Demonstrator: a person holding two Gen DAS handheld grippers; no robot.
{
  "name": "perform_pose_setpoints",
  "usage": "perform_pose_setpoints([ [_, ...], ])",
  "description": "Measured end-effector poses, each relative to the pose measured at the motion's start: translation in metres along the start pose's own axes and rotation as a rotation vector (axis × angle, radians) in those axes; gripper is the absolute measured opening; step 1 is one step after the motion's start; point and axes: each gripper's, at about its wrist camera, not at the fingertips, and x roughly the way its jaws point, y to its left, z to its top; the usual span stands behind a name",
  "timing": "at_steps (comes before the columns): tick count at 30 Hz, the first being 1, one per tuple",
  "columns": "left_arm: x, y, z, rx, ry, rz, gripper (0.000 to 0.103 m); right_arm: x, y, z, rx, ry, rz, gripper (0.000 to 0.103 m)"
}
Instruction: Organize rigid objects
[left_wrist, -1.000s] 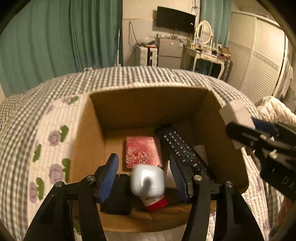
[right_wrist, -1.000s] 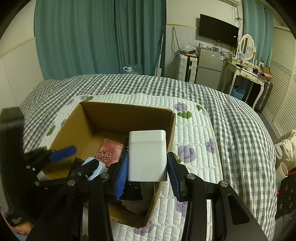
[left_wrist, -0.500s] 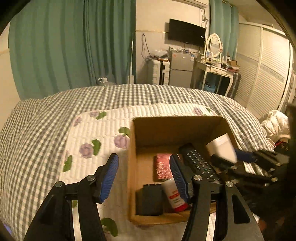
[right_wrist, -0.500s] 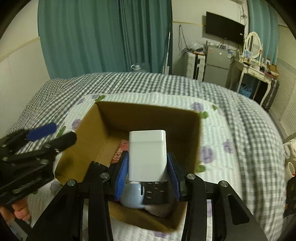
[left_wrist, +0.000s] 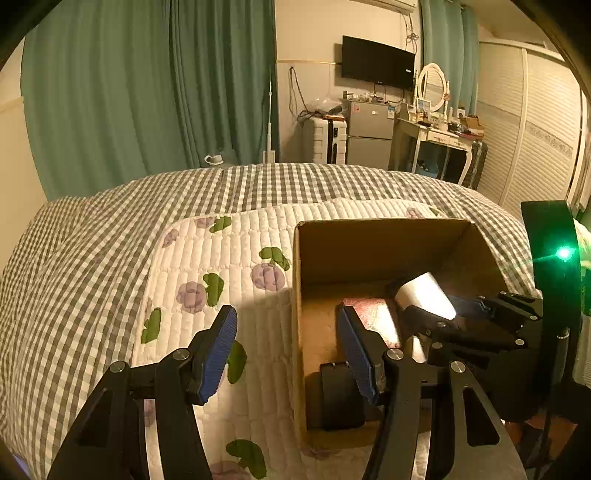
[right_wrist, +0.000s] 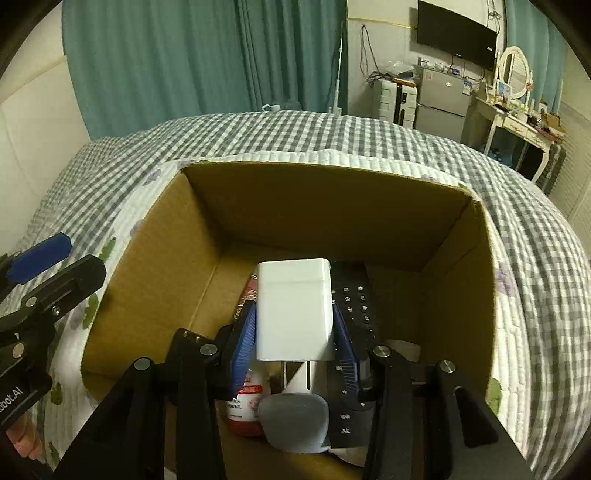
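Tongs on my right (right_wrist: 295, 343) are clamped on one white rectangular plug-in charger block (right_wrist: 293, 310), prongs pointing back toward me, its long axis running forward along the fingers; I'm holding it over the open brown cardboard box (right_wrist: 332, 210) on the bed, above the things lying inside. My left tongs (left_wrist: 288, 350) are spread wide and hold nothing, straddling the box's left wall, one finger over the white quilted floral mat (left_wrist: 221, 258), the other over the box interior. What the next move turns on, I judge: the box floor lies straight below the charger, so the right tongs only need to lower and release. Inside I count one black remote control (right_wrist: 352, 295), one white bottle with a red cap (right_wrist: 245, 398), one pink patterned flat packet (left_wrist: 373, 314), one black rectangular object (left_wrist: 340, 395), and one grey rounded item (right_wrist: 293, 421) I can't identify.
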Motion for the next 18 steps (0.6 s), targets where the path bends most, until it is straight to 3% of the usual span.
perform_pose_setpoints([
  [4,-0.019,-0.005,0.003,0.004,-0.005,0.003,0.060,-0.022,-0.002,0.004,0.016,-0.025,-0.013,0.059],
  [9,-0.063,-0.013,0.011,0.022,-0.047,0.004,0.060,-0.081,-0.005,0.016,0.000,-0.092,-0.043,0.059],
  [18,-0.172,-0.032,0.037,0.037,-0.168,-0.020,0.060,-0.233,-0.019,0.016,-0.013,-0.246,-0.128,0.060],
])
